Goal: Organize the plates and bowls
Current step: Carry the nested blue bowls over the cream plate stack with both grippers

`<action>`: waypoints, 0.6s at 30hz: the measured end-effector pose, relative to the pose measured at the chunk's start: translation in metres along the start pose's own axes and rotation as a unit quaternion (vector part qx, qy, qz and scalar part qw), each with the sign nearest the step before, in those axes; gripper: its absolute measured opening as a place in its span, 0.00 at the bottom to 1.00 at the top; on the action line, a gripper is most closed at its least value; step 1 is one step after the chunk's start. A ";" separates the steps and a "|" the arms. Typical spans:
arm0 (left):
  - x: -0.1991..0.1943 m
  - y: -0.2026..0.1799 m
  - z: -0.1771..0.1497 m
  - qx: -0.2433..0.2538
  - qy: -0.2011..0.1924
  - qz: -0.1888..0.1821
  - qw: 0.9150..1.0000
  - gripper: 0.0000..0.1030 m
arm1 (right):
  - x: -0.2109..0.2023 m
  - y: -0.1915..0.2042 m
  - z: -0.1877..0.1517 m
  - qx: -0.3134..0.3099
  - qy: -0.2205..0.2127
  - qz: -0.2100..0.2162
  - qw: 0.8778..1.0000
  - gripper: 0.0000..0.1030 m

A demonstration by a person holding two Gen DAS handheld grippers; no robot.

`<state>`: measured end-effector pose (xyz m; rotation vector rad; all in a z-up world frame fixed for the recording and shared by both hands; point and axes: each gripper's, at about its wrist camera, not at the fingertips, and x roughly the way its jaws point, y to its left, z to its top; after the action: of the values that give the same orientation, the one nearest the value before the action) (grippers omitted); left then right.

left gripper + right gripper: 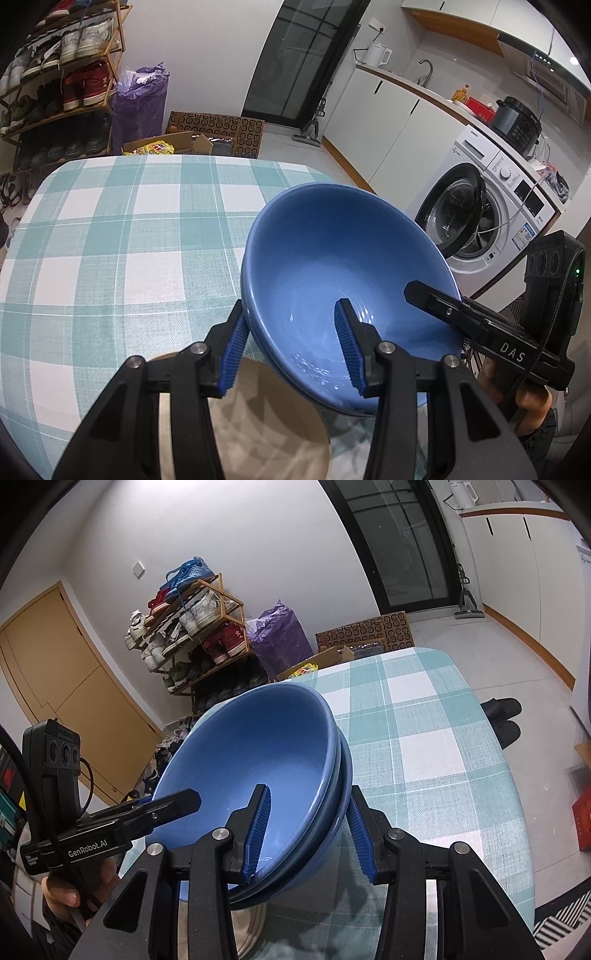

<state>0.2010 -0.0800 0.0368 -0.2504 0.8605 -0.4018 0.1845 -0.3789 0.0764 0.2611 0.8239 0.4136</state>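
Observation:
A stack of nested blue bowls (332, 258) hangs tilted above the teal checked tablecloth (110, 240). My left gripper (290, 306) is shut on the stack's near wall, one blue pad inside and one outside. At the right of that view, my right gripper (436, 306) clamps the opposite rim, held by a hand. In the right wrist view, my right gripper (308, 789) grips the wall of the blue bowls (251, 746) the same way, and my left gripper (177, 805) bites the far rim. A beige plate (266, 424) lies on the cloth under the stack, partly hidden.
A washing machine (491, 221) with its door open stands to the right of the table. A shoe rack (192, 635), a purple bag (277, 638) and cardboard boxes (365, 631) stand beyond the far edge. Black slippers (504, 716) lie on the floor.

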 end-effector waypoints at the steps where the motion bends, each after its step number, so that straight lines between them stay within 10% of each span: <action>1: -0.002 -0.001 0.000 0.000 -0.001 0.000 1.000 0.45 | -0.002 0.002 -0.001 0.000 -0.001 0.001 1.000 0.42; 18: -0.035 -0.003 -0.012 0.005 -0.016 0.006 1.000 0.45 | -0.027 0.026 -0.010 -0.010 -0.009 0.004 1.000 0.42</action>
<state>0.1707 -0.0682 0.0541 -0.2410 0.8281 -0.3901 0.1544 -0.3677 0.0973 0.2495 0.8004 0.4253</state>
